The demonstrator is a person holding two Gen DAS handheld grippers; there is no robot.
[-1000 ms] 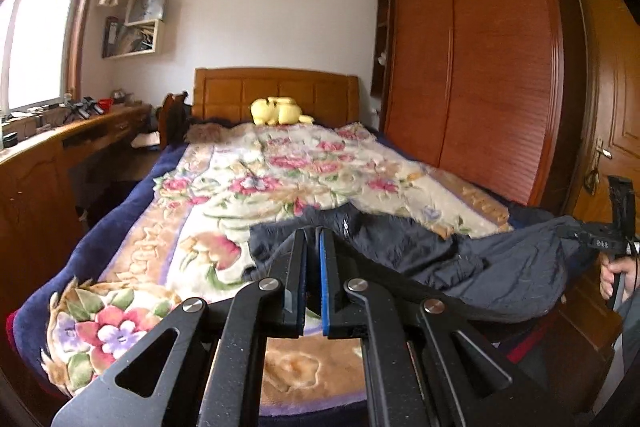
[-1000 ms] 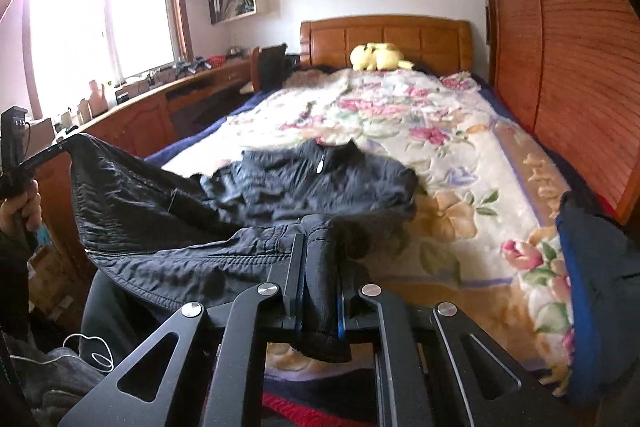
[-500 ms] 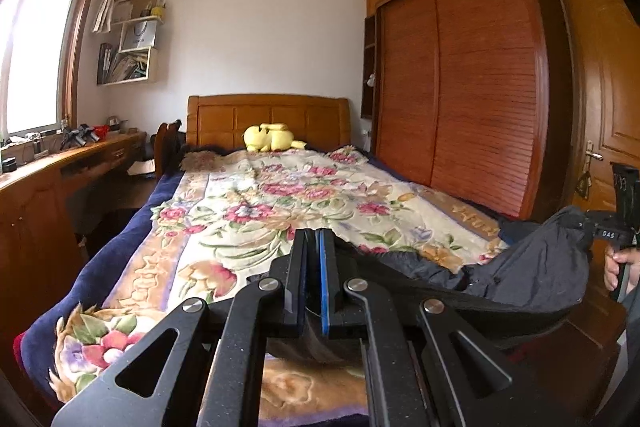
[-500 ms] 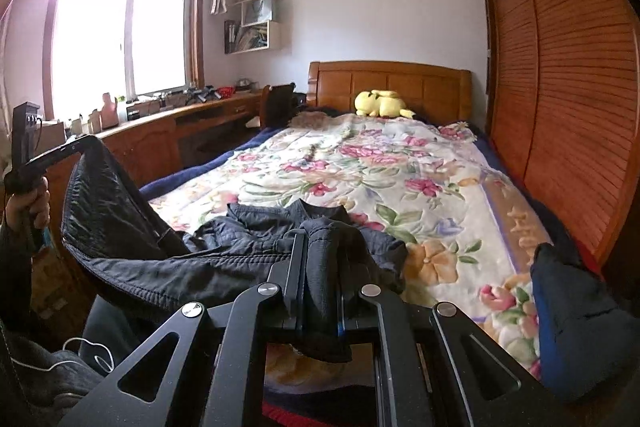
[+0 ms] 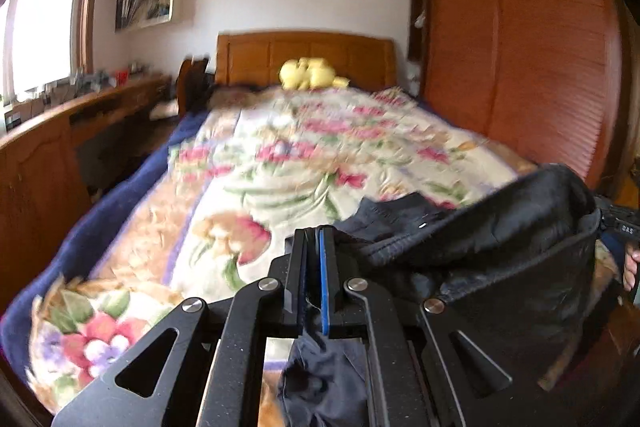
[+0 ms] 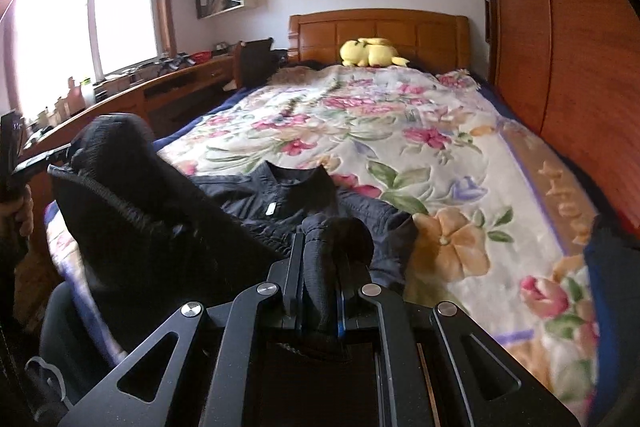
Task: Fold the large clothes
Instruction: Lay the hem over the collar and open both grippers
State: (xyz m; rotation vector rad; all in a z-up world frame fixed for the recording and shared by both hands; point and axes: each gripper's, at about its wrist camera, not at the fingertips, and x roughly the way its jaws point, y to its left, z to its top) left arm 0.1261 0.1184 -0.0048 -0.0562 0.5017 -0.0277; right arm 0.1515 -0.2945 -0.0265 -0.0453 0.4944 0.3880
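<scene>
A dark navy jacket [image 6: 276, 203] lies collar-up on the near end of the floral bedspread [image 6: 400, 131]. My right gripper [image 6: 320, 259] is shut on a thick bunch of its hem. My left gripper [image 5: 314, 247] is shut on a thin edge of the same jacket [image 5: 500, 239], and cloth hangs below the jaws. The hem is stretched between the two grippers and held above the bed. The left gripper also shows at the left edge of the right wrist view [image 6: 44, 157]. The right gripper shows at the right edge of the left wrist view [image 5: 618, 223].
A yellow plush toy [image 6: 370, 53] lies by the wooden headboard [image 6: 380, 27]. A long wooden desk [image 6: 132, 95] with clutter runs under the window on the left. A wooden wardrobe [image 5: 520, 67] stands close along the right side of the bed.
Both grippers have carried the jacket hem forward over the bed and lower. More of the jacket's body and collar now lies flat on the bedspread. Both stay shut.
</scene>
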